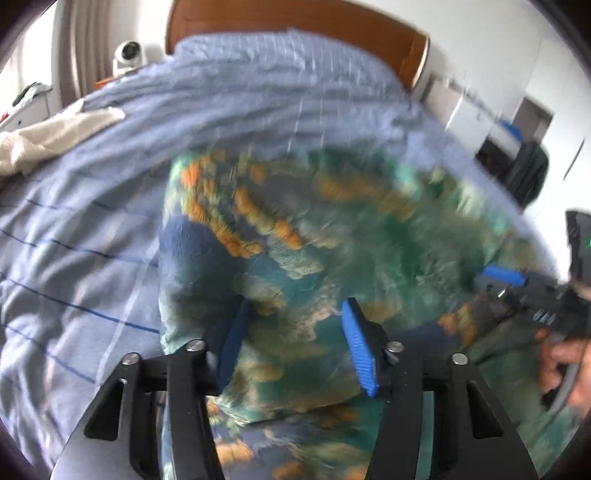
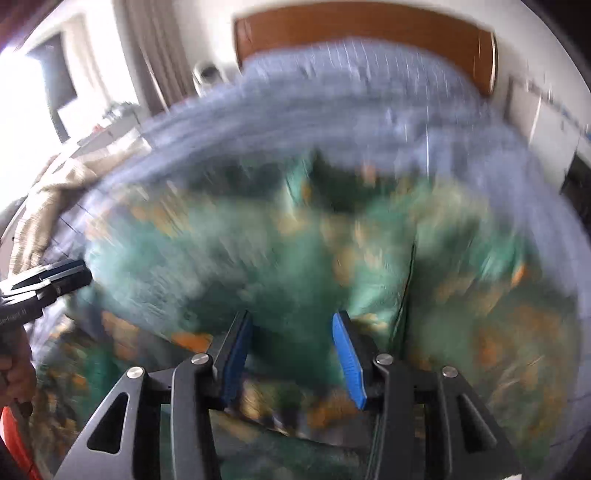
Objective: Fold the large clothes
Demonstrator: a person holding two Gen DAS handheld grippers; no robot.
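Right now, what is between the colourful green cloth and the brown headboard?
Only the blue striped bedsheet lies between the green patterned garment and the wooden headboard. Both wrist views show it.

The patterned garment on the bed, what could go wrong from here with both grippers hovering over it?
1. Both views are blurred, so the left hand-held gripper and right hand-held gripper, whose jaws stand apart with nothing clearly pinched, may close on the wrong spot of the green and orange garment.
2. A jaw could also catch the blue striped bedcover under the garment and drag it into the fold.
3. The grippers work close together and might collide.
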